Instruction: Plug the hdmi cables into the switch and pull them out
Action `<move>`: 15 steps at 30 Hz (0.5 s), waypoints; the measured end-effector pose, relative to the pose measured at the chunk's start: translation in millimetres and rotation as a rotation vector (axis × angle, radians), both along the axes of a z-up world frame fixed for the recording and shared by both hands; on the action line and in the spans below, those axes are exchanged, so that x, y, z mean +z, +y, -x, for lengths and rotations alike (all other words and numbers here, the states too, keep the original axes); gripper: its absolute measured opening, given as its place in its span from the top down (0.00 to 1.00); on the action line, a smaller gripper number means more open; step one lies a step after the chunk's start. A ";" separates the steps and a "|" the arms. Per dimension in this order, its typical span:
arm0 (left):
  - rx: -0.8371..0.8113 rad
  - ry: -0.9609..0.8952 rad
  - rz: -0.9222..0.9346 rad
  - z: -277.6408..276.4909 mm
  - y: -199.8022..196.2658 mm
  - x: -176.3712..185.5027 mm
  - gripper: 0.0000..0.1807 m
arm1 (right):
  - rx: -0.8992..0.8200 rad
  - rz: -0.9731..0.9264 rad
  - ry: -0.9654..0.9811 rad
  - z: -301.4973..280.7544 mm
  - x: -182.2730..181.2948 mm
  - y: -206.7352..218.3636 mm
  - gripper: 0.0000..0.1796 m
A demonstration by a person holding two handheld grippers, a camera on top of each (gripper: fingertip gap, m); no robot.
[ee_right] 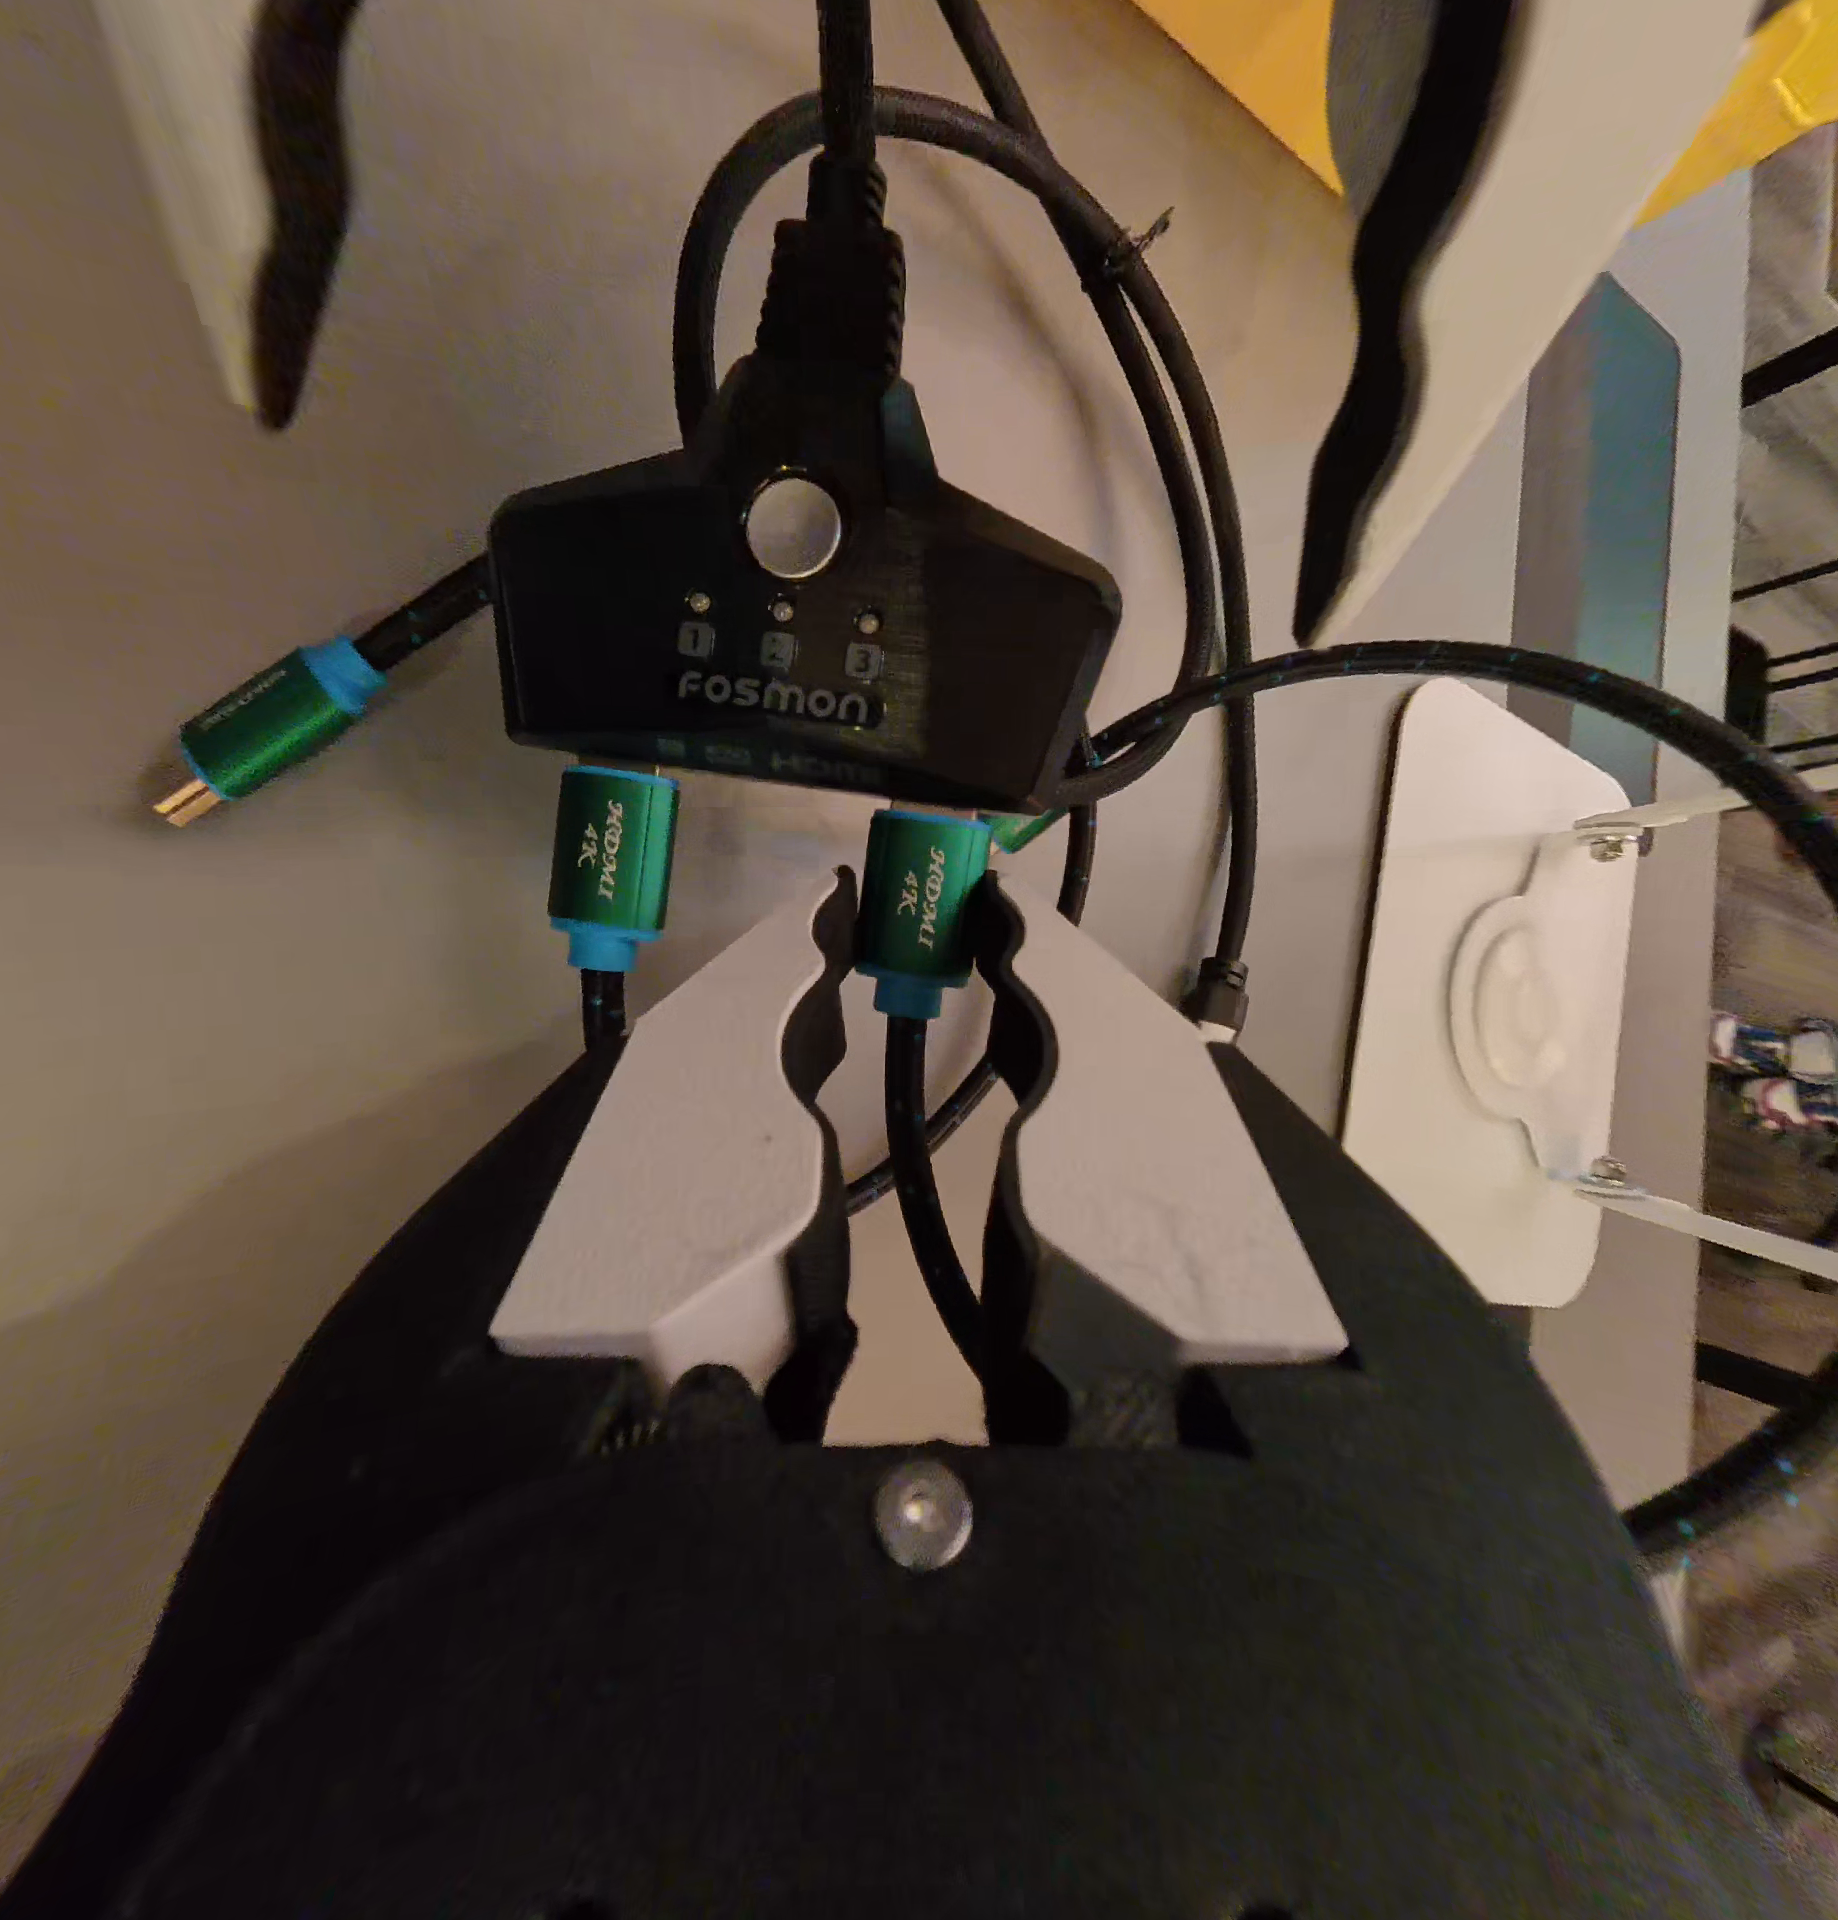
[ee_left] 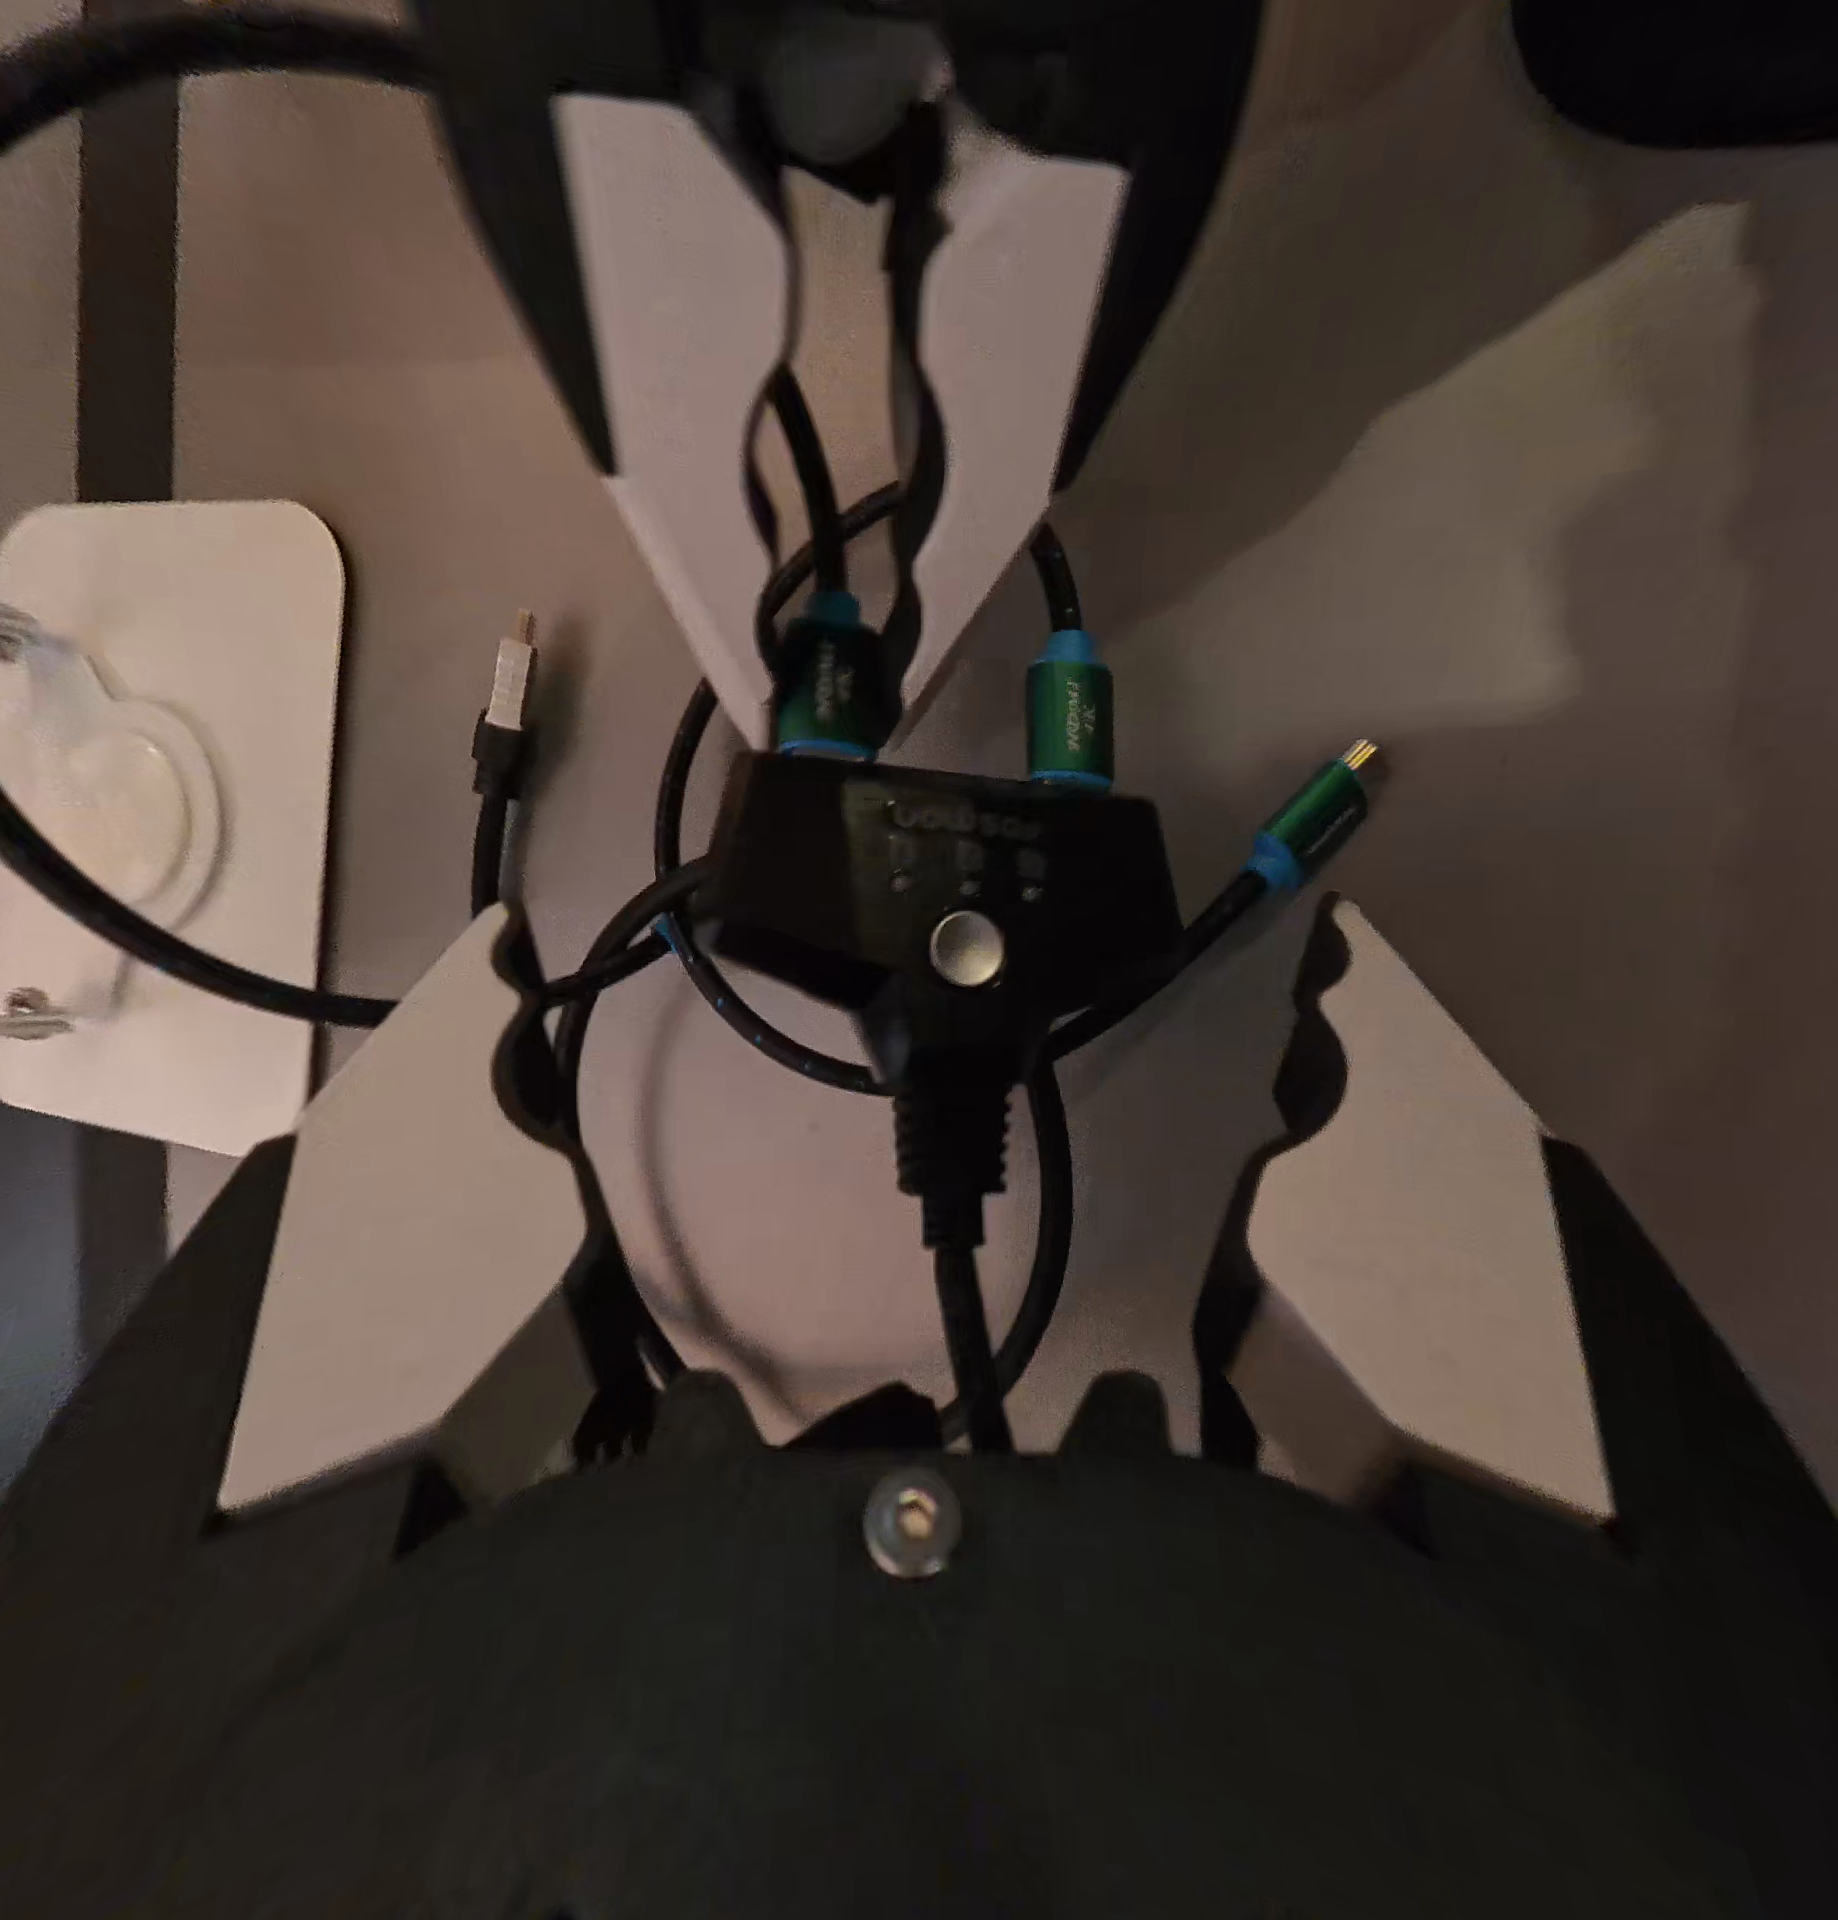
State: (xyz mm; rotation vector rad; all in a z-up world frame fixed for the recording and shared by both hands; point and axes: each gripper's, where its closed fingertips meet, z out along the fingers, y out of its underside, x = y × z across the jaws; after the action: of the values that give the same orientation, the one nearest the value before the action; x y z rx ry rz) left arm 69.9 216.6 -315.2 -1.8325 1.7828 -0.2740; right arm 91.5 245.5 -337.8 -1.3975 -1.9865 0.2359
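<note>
The black HDMI switch (ee_left: 936,883) lies on the pale table, also in the right wrist view (ee_right: 790,634). Two green HDMI plugs sit in its ports. My right gripper (ee_right: 915,894) is shut on one of them (ee_right: 915,914); it also shows in the left wrist view (ee_left: 827,717). The other plugged one (ee_right: 614,873) stands free beside it. A third green plug (ee_left: 1310,821) lies loose on the table next to the switch (ee_right: 271,727). My left gripper (ee_left: 915,914) is wide open, its fingers (ee_left: 427,1195) on either side of the switch's cable end, not touching it.
A white plate with a clear mount (ee_left: 167,810) lies beside the switch, near the table edge (ee_right: 1466,987). A loose USB plug (ee_left: 510,686) lies between them. Black braided cables (ee_right: 1185,499) loop around the switch. Something yellow (ee_right: 1258,62) shows at the back. Across from one pair of fingers to the other is roughly 6 cm.
</note>
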 end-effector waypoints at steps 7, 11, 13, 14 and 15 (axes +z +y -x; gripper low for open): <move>-0.005 0.139 -0.142 -5.4 10.4 -20.5 0.15 | 0.029 0.097 0.029 2.3 9.9 -5.5 0.89; -0.007 0.181 -0.166 -8.8 12.9 -24.4 0.16 | 0.037 0.133 0.038 6.3 15.4 -10.9 0.89; -0.012 0.188 -0.150 -9.6 11.4 -28.6 0.15 | 0.041 0.141 0.041 7.7 16.5 -11.6 0.89; -0.016 0.196 -0.144 -8.9 10.4 -31.0 0.16 | 0.041 0.147 0.038 7.8 16.0 -11.5 0.89; -0.018 0.205 -0.145 -7.9 10.1 -33.0 0.16 | 0.039 0.155 0.038 8.1 15.4 -11.3 0.89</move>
State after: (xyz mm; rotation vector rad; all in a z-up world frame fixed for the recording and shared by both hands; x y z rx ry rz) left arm 77.8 226.7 -348.2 -1.7957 1.9022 0.0375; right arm 83.4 234.1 -322.4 -1.4395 -2.0010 0.4394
